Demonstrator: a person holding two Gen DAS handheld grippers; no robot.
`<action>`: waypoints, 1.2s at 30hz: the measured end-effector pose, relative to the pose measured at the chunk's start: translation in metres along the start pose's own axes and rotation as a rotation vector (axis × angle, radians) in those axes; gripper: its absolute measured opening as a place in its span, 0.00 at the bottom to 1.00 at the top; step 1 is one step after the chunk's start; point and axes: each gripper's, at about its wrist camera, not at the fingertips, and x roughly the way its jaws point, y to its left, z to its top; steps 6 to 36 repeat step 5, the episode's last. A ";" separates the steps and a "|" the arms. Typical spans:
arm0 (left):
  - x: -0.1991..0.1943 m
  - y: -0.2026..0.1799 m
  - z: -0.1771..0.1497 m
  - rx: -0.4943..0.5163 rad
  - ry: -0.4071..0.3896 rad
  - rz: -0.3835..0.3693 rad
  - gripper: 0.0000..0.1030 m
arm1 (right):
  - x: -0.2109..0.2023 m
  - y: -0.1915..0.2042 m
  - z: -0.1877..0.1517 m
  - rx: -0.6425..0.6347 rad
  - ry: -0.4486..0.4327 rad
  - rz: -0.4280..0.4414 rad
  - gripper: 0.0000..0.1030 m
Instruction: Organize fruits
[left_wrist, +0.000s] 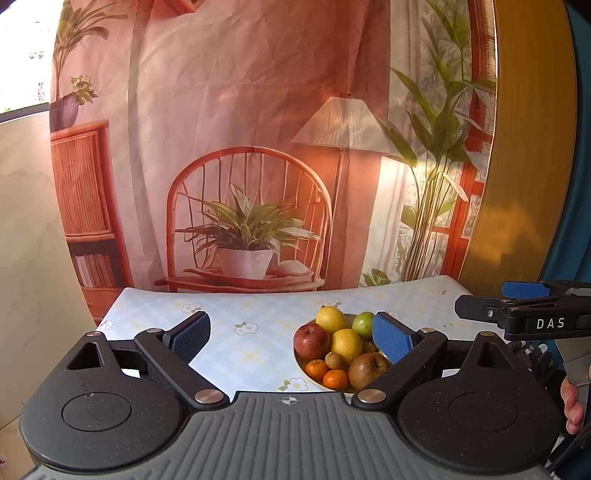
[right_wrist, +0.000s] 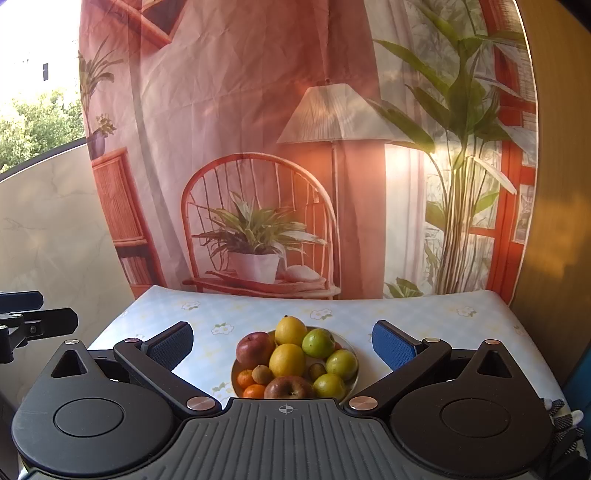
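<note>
1. Left gripper (left_wrist: 291, 338): fingers spread wide, nothing between the blue pads (left_wrist: 192, 336). It hangs above the near edge of the table (left_wrist: 236, 314), lower centre of the left wrist view.
2. Right gripper (right_wrist: 283, 343): fingers likewise spread wide and empty, lower centre of the right wrist view. From the left wrist view it shows side-on at the right edge; a hand (left_wrist: 571, 404) sits below it at lower right.
3. Bowl (right_wrist: 352, 349) of fruit stands on the table's checked, flower-print cloth. In the right wrist view it lies at bottom centre, between the two fingers; in the left wrist view it sits right of centre, partly behind the right-hand pad.
4. Contents, right wrist view: red apple (right_wrist: 255, 349) at left, two lemons (right_wrist: 287, 359) in the middle, three green fruits (right_wrist: 318, 342) at right, two small oranges (right_wrist: 245, 379) lower left, a second apple (right_wrist: 289, 387) at front, kiwis (right_wrist: 262, 373) tucked between.
5. No finger touches the bowl or any fruit.
6. Printed backdrop (right_wrist: 295, 166) showing a chair, lamp and plants hangs behind the table, upper frame.
</note>
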 end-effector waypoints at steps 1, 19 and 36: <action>0.000 0.000 0.000 0.000 -0.001 -0.002 0.93 | 0.000 0.000 0.000 0.000 0.000 0.000 1.00; -0.001 -0.001 0.000 -0.001 -0.002 -0.004 0.93 | 0.000 0.000 0.000 0.000 0.000 -0.001 1.00; -0.001 -0.001 0.000 -0.001 -0.002 -0.004 0.93 | 0.000 0.000 0.000 0.000 0.000 -0.001 1.00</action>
